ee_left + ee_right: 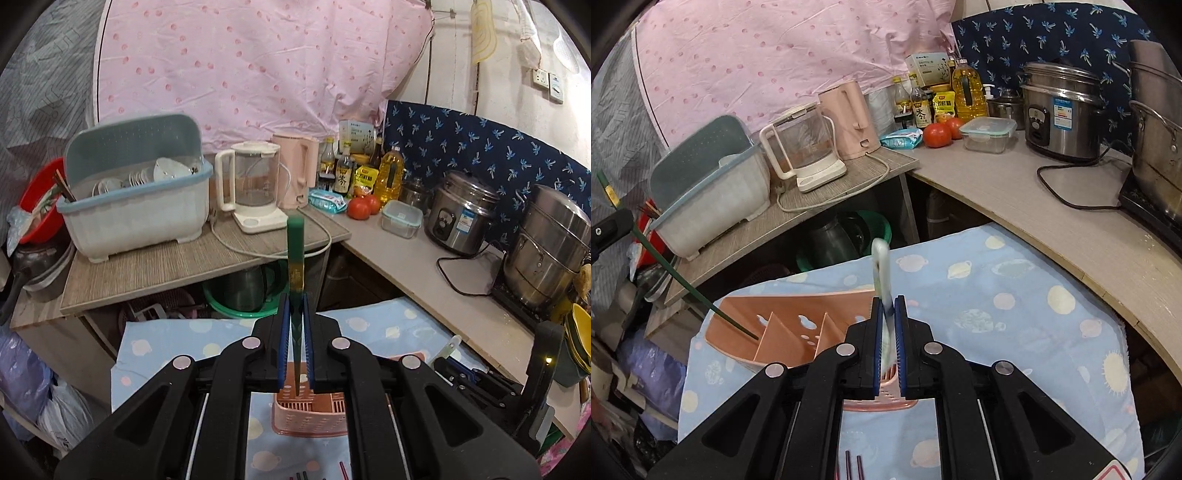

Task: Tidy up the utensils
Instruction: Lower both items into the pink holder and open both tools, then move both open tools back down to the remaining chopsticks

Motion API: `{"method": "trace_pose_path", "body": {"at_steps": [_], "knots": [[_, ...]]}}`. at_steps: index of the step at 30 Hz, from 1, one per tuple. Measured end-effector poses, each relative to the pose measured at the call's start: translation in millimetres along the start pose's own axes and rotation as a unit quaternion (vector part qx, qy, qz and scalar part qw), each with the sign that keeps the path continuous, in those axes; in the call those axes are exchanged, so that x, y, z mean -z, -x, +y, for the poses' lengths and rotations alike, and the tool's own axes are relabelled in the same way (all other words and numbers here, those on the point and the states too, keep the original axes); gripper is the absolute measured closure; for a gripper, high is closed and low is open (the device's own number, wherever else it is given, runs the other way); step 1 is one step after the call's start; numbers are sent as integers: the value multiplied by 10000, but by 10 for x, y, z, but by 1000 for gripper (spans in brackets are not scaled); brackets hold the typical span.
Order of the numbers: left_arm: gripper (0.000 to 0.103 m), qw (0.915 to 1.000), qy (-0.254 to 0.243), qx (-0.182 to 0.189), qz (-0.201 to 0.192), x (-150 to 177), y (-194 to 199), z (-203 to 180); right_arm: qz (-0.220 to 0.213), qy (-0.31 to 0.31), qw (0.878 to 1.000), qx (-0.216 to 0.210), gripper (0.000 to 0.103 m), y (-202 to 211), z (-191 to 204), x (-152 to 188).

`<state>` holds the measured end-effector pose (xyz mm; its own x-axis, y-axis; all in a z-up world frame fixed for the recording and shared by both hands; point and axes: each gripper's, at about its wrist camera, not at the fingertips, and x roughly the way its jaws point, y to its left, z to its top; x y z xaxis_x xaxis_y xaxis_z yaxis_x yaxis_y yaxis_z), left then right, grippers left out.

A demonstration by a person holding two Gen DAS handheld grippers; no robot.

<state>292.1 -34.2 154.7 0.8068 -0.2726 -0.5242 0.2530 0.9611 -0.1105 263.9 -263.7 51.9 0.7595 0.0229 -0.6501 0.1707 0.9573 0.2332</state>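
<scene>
left gripper (296, 325): clamped on green chopstick (295, 254), tip inside pink utensil caddy (783, 332)
right gripper (889, 332): clamped on white utensil (881, 273), above caddy
advice: lower each into its compartment before letting go

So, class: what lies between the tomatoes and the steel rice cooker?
A clear lidded container sits between the tomatoes and the rice cooker, in both wrist views.

Green chopstick (296, 280) lower end hidden between the pads, pale utensil (881, 280) top blurred, perhaps a spoon, dark sticks (853, 463) cut off by the bottom edge.
</scene>
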Motion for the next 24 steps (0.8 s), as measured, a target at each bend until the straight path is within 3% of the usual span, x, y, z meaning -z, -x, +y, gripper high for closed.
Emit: {"method": "trace_pose_path", "body": {"at_steps": [1,3,4,5,15,24], "knots": [[93,10000,7,-16,-4,14,-11,3,-32,6,10000,53,88,13,1,10],[76,9999,1,-117,-22,45,-4,6,-135,9,9999,99,72,66,-2,25],[62,9999,2,-150,-33,54,9,7,-183,3,9998,123,67,92,-5,26],[58,9998,-14,-196,-75,66,34,10,-240,12,9996,141,67,141,-6,37],[51,9997,-36,-240,-4,286,413,57,-413,-46,9991,33,59,683,-61,255],[46,9972,-27,-271,692,1188,819,144,-52,31,10000,50,56,1221,-155,1110]]}}
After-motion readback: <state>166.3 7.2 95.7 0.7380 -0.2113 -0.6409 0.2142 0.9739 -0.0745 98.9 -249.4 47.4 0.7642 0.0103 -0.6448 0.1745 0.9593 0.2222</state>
